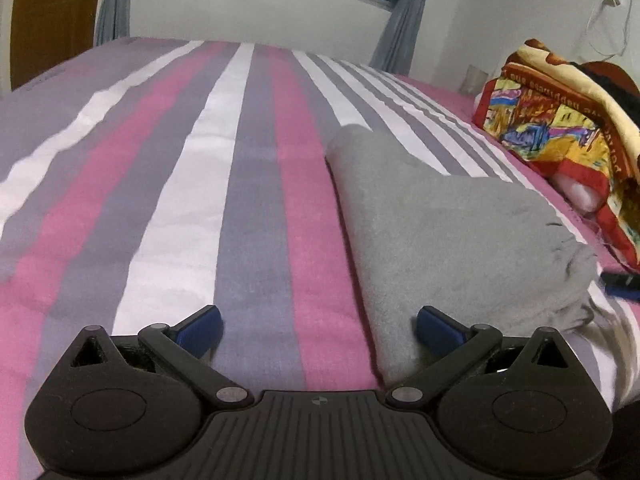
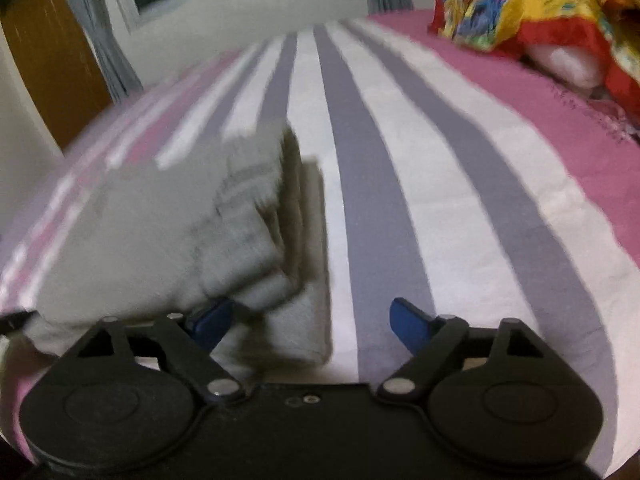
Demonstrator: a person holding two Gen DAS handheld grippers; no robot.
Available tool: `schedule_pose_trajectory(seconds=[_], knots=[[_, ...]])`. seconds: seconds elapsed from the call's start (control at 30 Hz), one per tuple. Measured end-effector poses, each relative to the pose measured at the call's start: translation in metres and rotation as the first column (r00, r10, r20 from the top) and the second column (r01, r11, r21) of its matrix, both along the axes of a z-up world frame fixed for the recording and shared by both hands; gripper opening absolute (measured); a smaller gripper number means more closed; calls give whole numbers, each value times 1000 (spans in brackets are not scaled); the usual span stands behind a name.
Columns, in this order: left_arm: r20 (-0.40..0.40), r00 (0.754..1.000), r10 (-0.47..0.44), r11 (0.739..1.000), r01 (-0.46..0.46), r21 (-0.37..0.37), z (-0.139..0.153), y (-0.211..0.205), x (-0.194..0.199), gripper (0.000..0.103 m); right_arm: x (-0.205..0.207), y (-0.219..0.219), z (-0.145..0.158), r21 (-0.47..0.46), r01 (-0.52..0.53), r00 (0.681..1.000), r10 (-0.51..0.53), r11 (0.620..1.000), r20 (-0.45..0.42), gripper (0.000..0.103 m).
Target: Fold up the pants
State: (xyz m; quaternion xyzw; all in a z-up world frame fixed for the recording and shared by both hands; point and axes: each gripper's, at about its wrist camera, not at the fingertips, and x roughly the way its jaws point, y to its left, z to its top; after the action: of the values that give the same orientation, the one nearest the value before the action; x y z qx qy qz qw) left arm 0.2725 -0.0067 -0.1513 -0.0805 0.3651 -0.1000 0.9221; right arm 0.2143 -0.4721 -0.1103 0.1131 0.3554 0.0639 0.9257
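On the striped bed (image 1: 248, 184), folded grey pants (image 1: 440, 232) could be unfolded if snagged by the spread, empty left gripper (image 1: 318, 326) or right gripper (image 2: 312, 322).

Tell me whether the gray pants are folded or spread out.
Folded: the gray pants lie as a compact bundle on the striped bedsheet, stacked layers showing along one edge.

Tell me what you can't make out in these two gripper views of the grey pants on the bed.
- Right wrist view: the folded grey pants are motion-blurred, so layers can't be counted.
- Left wrist view: the pants' near end is hidden behind the left gripper.
- Left wrist view: the colourful blanket is cut off by the right edge.
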Motion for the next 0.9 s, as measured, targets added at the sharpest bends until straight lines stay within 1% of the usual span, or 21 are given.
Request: schedule_pose_trajectory(seconds=[0.03,0.07,0.1,0.2,0.3,0.37,0.47,0.53,0.57,0.6,0.63,0.73,0.77,0.8,0.83,0.87,0.9], knots=[[-5,1000,5,1000,-5,-11,-4,2,-1,103,-4,-3,6,30,-7,999,6,1000,44,84],[-3,1000,14,1000,-14,-27,-7,4,-1,103,-4,-5,8,68,-23,998,19,997,61,83],[-1,1000,22,999,-22,-37,-7,4,-1,103,-2,-6,8,109,-42,998,36,993,58,79],[15,999,34,998,-33,-45,-8,4,-6,103,8,-6,-1,216,-53,999,52,975,12,65],[26,999,39,997,-37,-64,-9,10,-12,103,16,-3,-16,289,-31,998,45,957,-42,57],[29,999,46,997,-44,-69,-10,13,-16,103,17,1,-24,349,-22,998,43,937,-54,56],[27,999,39,997,-38,-66,-12,15,-17,103,24,-1,-39,433,26,996,15,901,-91,55],[21,999,42,997,-40,-64,-11,14,-16,103,31,-4,-45,507,69,992,-7,859,-123,57],[18,999,40,997,-39,-63,-11,13,-14,103,35,-7,-47,537,84,991,-13,839,-134,56],[17,999,39,997,-38,-65,-11,13,-14,103,35,-9,-47,553,93,991,-25,828,-130,47],[17,999,38,997,-37,-65,-12,13,-14,103,33,-10,-43,554,83,994,-30,829,-103,43],[18,999,31,998,-30,-64,-13,13,-13,103,13,-6,-32,529,31,999,-30,848,-10,40],[19,999,26,998,-25,-65,-13,14,-13,103,9,-5,-34,513,26,1000,-29,858,-2,40],[20,1000,20,997,-19,-69,-14,14,-12,103,10,-3,-40,491,33,999,-27,871,-20,40],[17,1000,16,998,-15,-69,-13,14,-11,103,13,-6,-49,474,55,998,-30,879,-60,40],[15,1000,13,998,-12,-66,-12,14,-9,103,16,-9,-55,492,67,996,-32,868,-79,40],[17,1000,10,998,-8,-62,-9,14,-7,103,18,-10,-54,507,69,996,-33,859,-79,41]])
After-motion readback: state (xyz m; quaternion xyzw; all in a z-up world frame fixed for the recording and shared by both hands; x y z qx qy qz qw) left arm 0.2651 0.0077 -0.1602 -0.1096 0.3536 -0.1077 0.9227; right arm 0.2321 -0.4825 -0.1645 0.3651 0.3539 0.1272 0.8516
